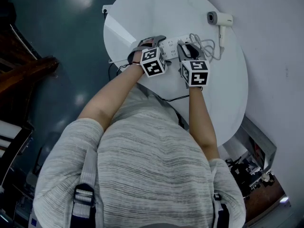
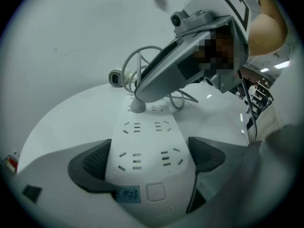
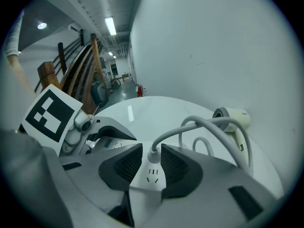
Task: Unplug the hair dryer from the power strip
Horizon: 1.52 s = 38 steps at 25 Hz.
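Plug (image 3: 153,156) of hair dryer (image 3: 231,117) seated in power strip (image 2: 142,127), flanked by wide-open right gripper (image 3: 152,160); left gripper (image 2: 148,152) clamped on strip's near end. Rigid, likely tight: best pinched by body, not limp cord (image 3: 194,120).

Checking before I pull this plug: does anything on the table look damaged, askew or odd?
Nothing stands out. The white power strip lies flat on the round white table, the pale grey plug sits upright in its socket, and the white hair dryer lies beyond, its cord loosely looped.
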{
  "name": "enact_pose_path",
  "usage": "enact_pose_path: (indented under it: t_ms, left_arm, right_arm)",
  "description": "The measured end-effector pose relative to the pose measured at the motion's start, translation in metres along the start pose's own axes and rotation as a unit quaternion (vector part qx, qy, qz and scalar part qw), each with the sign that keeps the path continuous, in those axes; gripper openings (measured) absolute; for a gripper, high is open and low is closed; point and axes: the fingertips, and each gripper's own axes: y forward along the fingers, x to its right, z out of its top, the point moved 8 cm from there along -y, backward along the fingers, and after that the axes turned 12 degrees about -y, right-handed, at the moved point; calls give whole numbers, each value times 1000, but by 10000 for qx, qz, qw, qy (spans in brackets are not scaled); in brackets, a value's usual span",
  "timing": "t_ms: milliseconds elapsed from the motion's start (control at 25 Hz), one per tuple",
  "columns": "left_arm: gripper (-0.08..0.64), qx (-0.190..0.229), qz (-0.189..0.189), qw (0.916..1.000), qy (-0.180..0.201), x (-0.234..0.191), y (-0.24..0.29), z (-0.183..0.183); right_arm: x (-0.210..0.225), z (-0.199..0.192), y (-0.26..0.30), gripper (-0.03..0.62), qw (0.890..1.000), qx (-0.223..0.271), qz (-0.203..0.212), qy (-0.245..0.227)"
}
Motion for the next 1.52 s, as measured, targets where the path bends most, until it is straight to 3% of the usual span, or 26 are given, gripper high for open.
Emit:
enact_pose_path:
  t_ms: [320,840,1080,1520]
  left_arm:
    - [503,-36,-8,10000,-6,0,3,3]
    - [503,-68,-65,9999,46,0,1,2]
    - [502,-81,-65,9999,58,-1,2,2]
    - [505,-73,-211,9997,29,-2,0,3]
  right_arm:
    - [2,2,8,67,9977,-315,-132,-581]
    - [2,7,6,55,9974,-559,-28,-454]
    - [7,8,7,55,9982,-593,55,-80]
    - [5,6,9,55,9975,-664,30,-260]
